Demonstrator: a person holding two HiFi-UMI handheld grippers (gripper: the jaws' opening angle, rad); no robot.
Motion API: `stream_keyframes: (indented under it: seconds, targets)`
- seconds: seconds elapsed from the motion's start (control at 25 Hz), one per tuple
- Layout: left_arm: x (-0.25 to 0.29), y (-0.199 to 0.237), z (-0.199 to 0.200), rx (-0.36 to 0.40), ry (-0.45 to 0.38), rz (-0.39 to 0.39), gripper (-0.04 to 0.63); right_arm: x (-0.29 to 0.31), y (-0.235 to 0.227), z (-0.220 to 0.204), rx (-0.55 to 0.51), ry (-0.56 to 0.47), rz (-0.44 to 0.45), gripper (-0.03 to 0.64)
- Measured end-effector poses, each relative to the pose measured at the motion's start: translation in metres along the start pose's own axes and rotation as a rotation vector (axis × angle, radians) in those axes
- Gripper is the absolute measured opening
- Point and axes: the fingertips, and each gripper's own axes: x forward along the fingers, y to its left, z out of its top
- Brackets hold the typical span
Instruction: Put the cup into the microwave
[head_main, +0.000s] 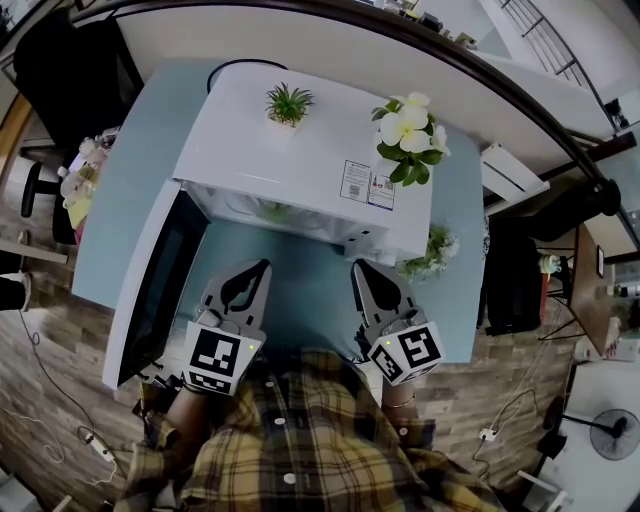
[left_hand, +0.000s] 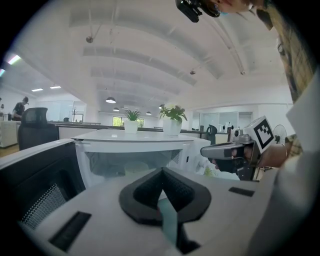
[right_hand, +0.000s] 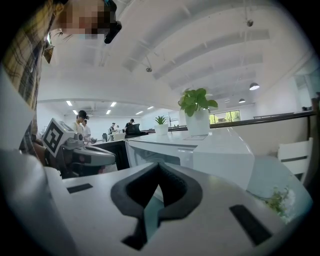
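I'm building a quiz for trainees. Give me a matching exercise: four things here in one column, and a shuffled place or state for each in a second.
1. microwave door
2. spiky green plant
3. white-flowered plant
4. left tool

A. on the microwave top, at the end far from the door
B. shut, holding nothing
C. swung open
D. on the microwave top, nearer the door

Pairs: 1-C, 2-D, 3-A, 4-B

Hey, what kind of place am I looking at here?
Probably an open-plan office rather than a home kitchen. The white microwave stands with its door open on a blue table, a black office chair sits nearby, and people stand farther back under ceiling lights.
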Motion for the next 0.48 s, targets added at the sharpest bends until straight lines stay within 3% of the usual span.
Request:
stream_keyframes:
  seconds: [0.48]
  targets:
    - [-0.0021,0.0032,-0.0001,-0.003,-0.002,0.004,-0.011,0.0052,0.002,-0.0011,0.005,0.0,0.007,0.003]
